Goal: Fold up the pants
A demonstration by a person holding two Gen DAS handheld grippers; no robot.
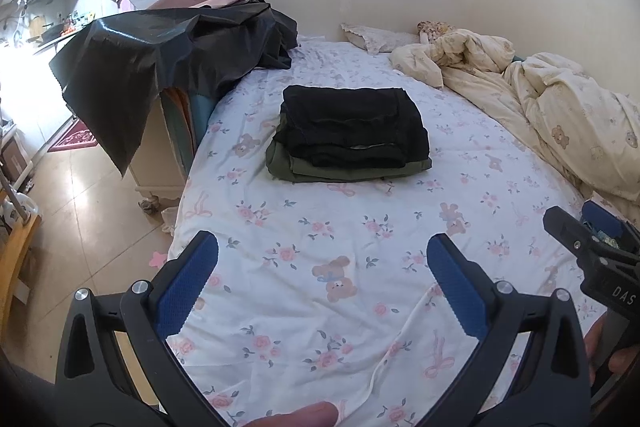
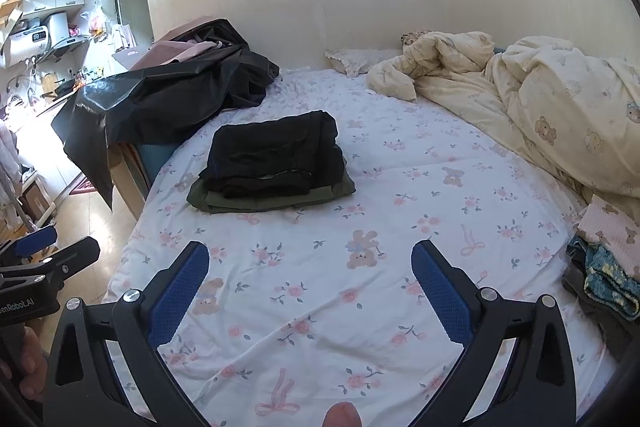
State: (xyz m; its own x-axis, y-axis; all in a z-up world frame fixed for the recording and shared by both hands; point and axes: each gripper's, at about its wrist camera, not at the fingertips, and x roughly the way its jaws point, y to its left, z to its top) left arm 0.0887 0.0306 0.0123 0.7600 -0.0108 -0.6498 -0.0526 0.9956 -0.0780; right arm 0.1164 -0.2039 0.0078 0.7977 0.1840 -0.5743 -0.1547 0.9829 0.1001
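Folded black pants (image 1: 352, 125) lie on top of folded olive-green pants (image 1: 288, 167) in a neat stack on the floral bed sheet (image 1: 320, 267). The stack also shows in the right wrist view, black pants (image 2: 276, 155) over green pants (image 2: 320, 193). My left gripper (image 1: 322, 259) is open and empty, held above the sheet, well short of the stack. My right gripper (image 2: 310, 263) is open and empty, also short of the stack. The right gripper's body shows at the right edge of the left wrist view (image 1: 592, 239).
A crumpled cream duvet (image 2: 560, 115) lies along the wall at the right. A black plastic sheet (image 1: 160, 55) drapes a cabinet left of the bed. A pile of clothes (image 2: 604, 275) sits at the bed's right edge. The floor (image 1: 80, 211) lies left.
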